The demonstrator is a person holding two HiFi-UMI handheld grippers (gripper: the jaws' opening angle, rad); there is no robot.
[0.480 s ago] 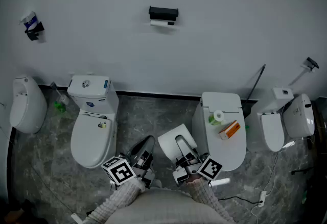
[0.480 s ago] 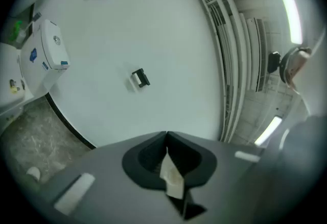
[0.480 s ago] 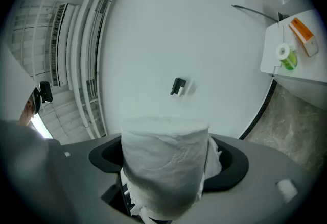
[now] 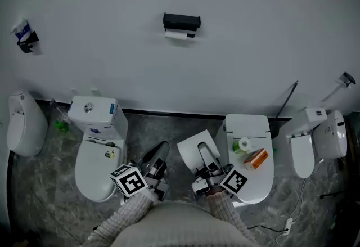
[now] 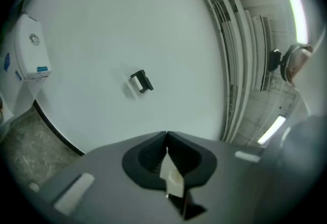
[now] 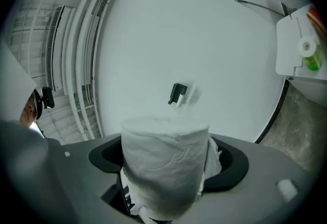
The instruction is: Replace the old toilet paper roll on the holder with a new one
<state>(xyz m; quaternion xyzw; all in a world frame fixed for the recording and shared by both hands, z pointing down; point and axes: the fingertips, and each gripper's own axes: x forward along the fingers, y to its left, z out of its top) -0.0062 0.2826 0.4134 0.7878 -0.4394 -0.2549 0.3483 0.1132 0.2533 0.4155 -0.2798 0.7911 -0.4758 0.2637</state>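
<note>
Left tool (image 4: 161,150), right tool (image 4: 200,153) — nearer holder (image 4: 181,19)

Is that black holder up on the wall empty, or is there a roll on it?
Not empty: a slim white roll shows just below the black holder in the head view.

Holder (image 6: 178,94) blurred, sleeves (image 4: 128,216) cut off at bottom edge

I count two grippers (image 4: 163,147) (image 4: 199,154), one full toilet roll (image 4: 189,153), two wall holders (image 4: 181,19) (image 4: 24,38), one orange box (image 4: 256,158) and five white toilet fixtures (image 4: 22,128) (image 4: 93,170) (image 4: 250,128) (image 4: 301,153) (image 4: 333,133) by the wall.
</note>
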